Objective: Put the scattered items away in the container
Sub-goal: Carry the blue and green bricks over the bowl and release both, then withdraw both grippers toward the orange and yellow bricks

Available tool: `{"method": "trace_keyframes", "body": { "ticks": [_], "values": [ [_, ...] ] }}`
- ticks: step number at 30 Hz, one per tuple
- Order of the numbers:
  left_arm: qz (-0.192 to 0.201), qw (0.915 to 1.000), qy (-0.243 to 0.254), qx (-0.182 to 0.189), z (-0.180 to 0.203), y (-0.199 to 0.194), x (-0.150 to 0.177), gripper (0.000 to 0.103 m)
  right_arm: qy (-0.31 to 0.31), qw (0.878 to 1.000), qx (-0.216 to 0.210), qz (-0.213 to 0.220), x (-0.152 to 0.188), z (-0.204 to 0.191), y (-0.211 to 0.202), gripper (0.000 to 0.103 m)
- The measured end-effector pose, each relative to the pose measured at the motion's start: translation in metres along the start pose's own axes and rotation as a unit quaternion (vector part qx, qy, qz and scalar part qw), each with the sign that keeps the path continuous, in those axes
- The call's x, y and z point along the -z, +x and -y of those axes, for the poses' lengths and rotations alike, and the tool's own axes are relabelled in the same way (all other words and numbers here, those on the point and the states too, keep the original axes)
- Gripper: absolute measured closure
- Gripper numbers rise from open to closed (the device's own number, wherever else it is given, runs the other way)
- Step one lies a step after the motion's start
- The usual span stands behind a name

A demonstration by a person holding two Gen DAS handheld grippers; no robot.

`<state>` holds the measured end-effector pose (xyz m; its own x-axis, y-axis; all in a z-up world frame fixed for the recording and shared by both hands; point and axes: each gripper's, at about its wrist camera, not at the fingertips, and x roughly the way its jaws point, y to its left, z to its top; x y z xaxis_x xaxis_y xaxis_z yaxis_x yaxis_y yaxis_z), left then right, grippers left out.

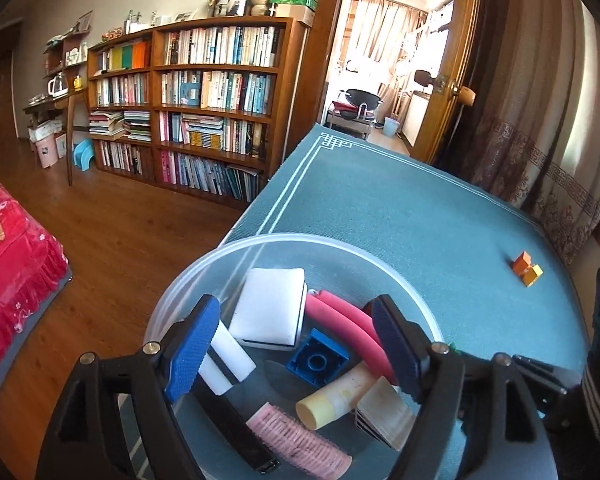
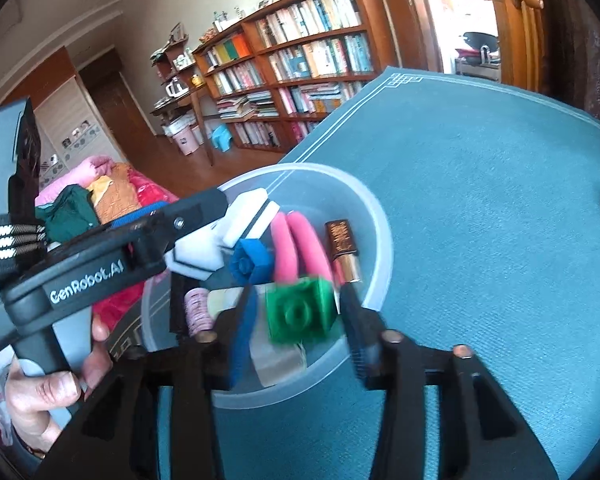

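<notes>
The right tongs are spread wide over the bowl, with a blurred green brick between the jaws; neither pad clearly touches it, so it looks released or dropping in. The left tongs hang parted and empty above the same bowl, over a blue brick, a white sponge, pink foam rollers and a cream tube. One orange block lies out on the desk toward its right edge, well apart from the bowl, which sits by the left edge. The right tongs are probably nearer it, with bare cloth between.
</notes>
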<state>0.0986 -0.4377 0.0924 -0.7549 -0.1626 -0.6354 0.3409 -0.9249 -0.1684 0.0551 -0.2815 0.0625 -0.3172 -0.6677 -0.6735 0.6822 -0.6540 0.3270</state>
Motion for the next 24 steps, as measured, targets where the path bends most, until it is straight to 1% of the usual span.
{"method": "trace_keyframes", "body": {
  "ticks": [6,11,14,16,18,24],
  "values": [
    [-0.003,1.0000,-0.003,-0.005,0.004,0.000,0.002,0.017,-0.008,1.000,-0.002,0.003,0.006,-0.001,-0.004,0.051],
    [-0.001,0.9998,0.009,-0.017,0.012,0.000,0.004,0.016,0.002,1.000,0.005,0.015,0.010,0.008,-0.015,0.051],
    [0.001,0.9995,0.021,-0.022,0.020,0.000,0.004,0.012,0.011,1.000,0.011,0.022,0.013,0.015,-0.023,0.051],
    [0.005,0.9993,0.029,-0.025,0.026,-0.001,0.005,0.004,0.016,0.999,0.016,0.024,0.016,0.019,-0.027,0.051],
    [0.011,0.9989,0.038,-0.027,0.032,-0.003,0.006,0.001,0.021,0.999,0.022,0.025,0.019,0.025,-0.030,0.051],
    [0.010,0.9977,0.064,-0.020,0.054,-0.002,0.006,0.001,0.046,0.998,0.039,0.025,0.025,0.044,-0.038,0.051]
  ]
}}
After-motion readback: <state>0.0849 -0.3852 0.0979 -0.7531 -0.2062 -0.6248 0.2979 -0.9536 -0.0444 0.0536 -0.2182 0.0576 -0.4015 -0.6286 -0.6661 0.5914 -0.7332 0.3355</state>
